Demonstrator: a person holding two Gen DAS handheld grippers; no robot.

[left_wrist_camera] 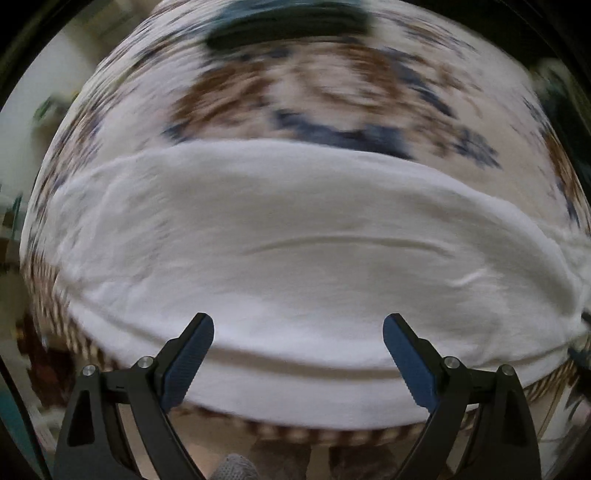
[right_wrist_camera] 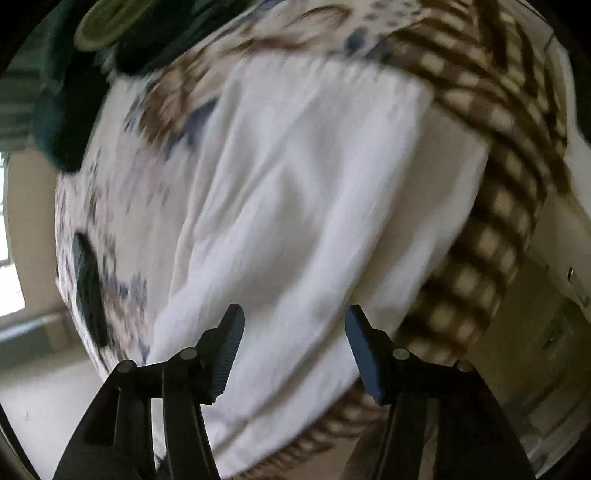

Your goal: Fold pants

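White pants lie folded flat on a patterned cloth, filling the middle of the left wrist view. My left gripper hovers over their near edge, jaws wide apart, nothing between the blue pads. In the right wrist view the same white pants run from upper right to lower left. My right gripper stands open above their lower part, pads clear of the fabric. Both views are blurred.
The surface wears a cream cloth with brown and blue flowers and a brown checked border. Dark green items lie at the far edge, also dark green items. Floor shows beyond the edge.
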